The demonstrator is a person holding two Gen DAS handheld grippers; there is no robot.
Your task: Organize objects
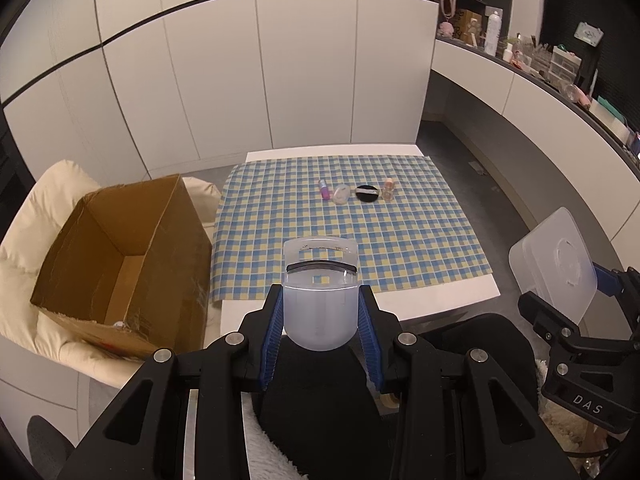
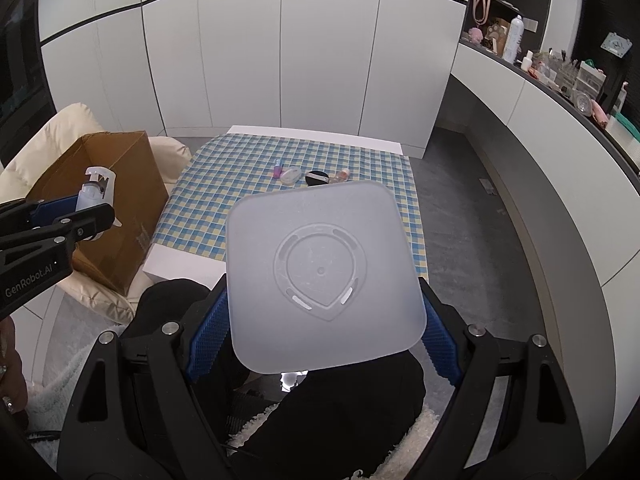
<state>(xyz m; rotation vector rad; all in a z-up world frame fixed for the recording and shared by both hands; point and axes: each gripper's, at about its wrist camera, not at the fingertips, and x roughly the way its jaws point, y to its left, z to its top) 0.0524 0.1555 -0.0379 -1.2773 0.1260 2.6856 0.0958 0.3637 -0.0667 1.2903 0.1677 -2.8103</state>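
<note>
My left gripper (image 1: 320,300) is shut on a translucent pale plastic eyelash curler (image 1: 320,280), its curved black strip facing away from me, held in the air short of the table's near edge. My right gripper (image 2: 326,308) is shut on a translucent square plastic container (image 2: 324,276), gripped by its two sides with its moulded flat face towards the camera. That container (image 1: 556,256) also shows at the right of the left wrist view. On the blue and yellow checked cloth (image 1: 360,240) lie in a row a small pink bottle (image 1: 324,190), a clear round case (image 1: 341,195), a black powder puff (image 1: 367,193) and a small peach bottle (image 1: 388,190).
An open cardboard box (image 1: 120,248) rests on a cream cushion (image 1: 24,240) left of the white table (image 1: 420,300). White cupboard doors stand behind. A cluttered counter (image 1: 540,60) curves along the right. A person's black-clad legs (image 1: 340,400) are below the grippers.
</note>
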